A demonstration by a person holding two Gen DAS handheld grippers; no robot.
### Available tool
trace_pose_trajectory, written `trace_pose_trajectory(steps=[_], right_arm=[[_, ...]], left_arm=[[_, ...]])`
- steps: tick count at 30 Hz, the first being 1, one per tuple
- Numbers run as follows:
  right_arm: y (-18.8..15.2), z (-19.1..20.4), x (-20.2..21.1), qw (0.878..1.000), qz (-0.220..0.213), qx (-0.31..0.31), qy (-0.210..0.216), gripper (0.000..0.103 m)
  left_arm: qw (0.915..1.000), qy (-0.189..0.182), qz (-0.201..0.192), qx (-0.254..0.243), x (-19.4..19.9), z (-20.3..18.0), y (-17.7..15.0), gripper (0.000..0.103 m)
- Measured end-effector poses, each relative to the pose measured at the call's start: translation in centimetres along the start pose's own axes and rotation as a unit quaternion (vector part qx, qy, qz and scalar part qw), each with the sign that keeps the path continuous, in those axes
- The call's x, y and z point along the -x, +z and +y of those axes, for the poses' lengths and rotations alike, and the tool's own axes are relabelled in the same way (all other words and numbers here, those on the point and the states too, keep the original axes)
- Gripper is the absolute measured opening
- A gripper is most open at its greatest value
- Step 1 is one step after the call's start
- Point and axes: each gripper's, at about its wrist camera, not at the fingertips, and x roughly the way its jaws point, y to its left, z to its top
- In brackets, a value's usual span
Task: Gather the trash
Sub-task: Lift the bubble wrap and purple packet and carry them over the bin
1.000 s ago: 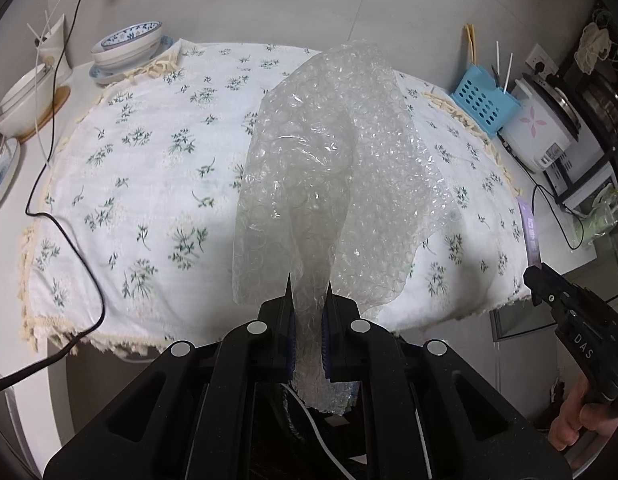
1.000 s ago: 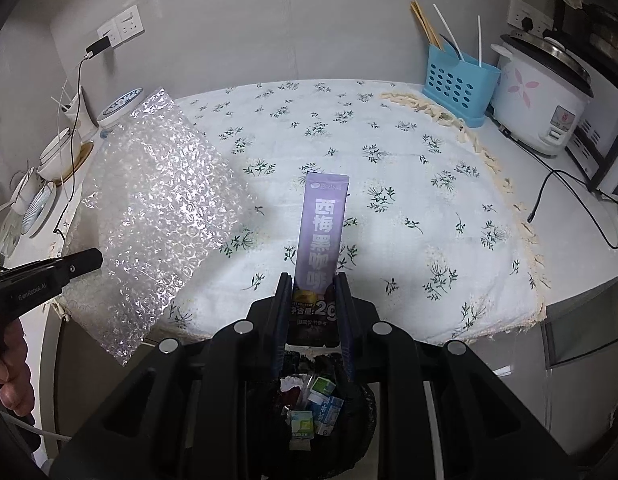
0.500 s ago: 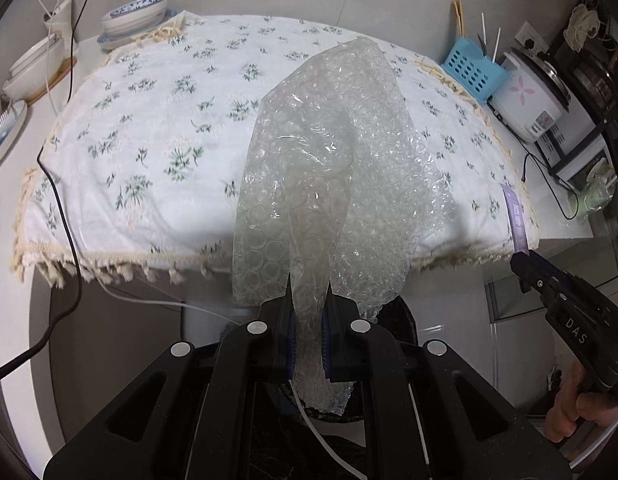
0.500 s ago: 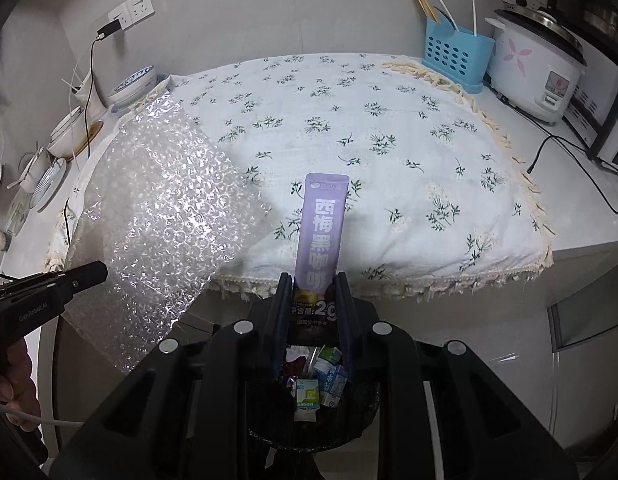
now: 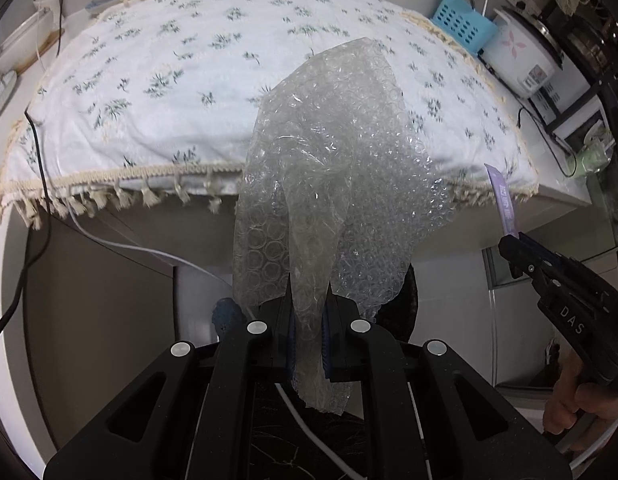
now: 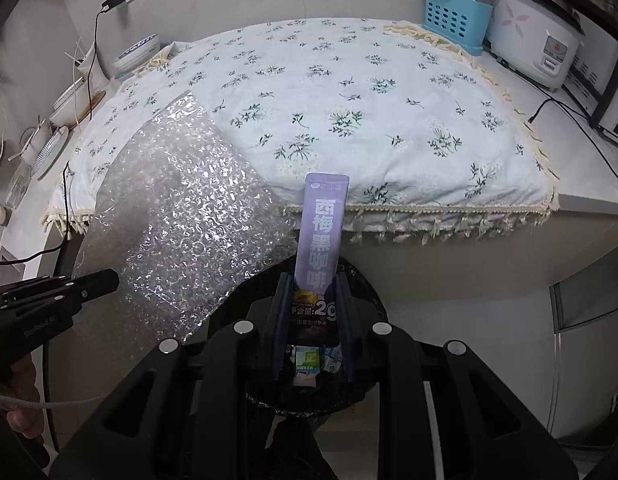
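My left gripper [image 5: 308, 300] is shut on a clear sheet of bubble wrap [image 5: 341, 176] that stands up from the fingers in front of the counter's edge. The same bubble wrap [image 6: 181, 224] shows at the left of the right wrist view, with the left gripper [image 6: 109, 280] at its lower corner. My right gripper [image 6: 312, 284] is shut on a purple coffee sachet [image 6: 321, 236], held upright over a black-lined trash bin [image 6: 373, 304] with packets inside. The right gripper [image 5: 509, 246] and the sachet [image 5: 503, 200] appear at the right of the left wrist view.
A counter under a white floral cloth [image 6: 349, 92] fills the background. On it stand a blue utensil basket [image 6: 455, 16], a rice cooker [image 6: 533, 36] and stacked bowls [image 6: 137, 54]. Cables [image 5: 33, 200] hang over the counter's left edge. A hand [image 5: 581, 408] holds the right gripper.
Both grippers have drawn back from the counter and sunk below its edge. The bubble wrap and the sachet went along, and the trash bin now lies under the right gripper.
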Motion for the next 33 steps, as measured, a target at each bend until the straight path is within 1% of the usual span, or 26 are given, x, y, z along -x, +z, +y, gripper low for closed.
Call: trace_pose_trajectory(steps=[8, 18, 22, 25, 31, 33], right_arm=[[-2.5, 0.4, -1.6, 1.0, 0.022, 0.008, -0.008, 0.021], [-5.6, 0.9, -5.1, 0.999, 0.05, 0.006, -0.001, 0.021], [-6.4, 0.7, -6.5, 0.998, 0.064, -0.001, 0.003, 0.021], [-6.7, 0.2, -7.4, 0.997, 0.072, -0.009, 0.003, 0.021], [-7.2, -0.4, -8.6, 0.996, 0.086, -0.02, -0.001, 0.021], [-7.3, -0.6, -8.7, 0.996, 0.086, -0.023, -0.001, 0.021]], left_arm=[[0.999, -0.007, 0.042, -0.01, -3.1, -0.4, -2.5, 0.008], [0.997, 0.018, 0.071, -0.026, -6.8, 0.2, -5.3, 0.008], [0.9961, 0.024, 0.08, -0.03, -8.4, 0.5, -5.9, 0.008], [0.9951, 0.022, 0.09, -0.036, -9.7, 0.4, -6.1, 0.009], [0.992, 0.022, 0.11, -0.059, -11.8, -0.5, -6.1, 0.009], [0.9908, 0.02, 0.117, -0.065, -12.3, -0.8, -6.2, 0.012]])
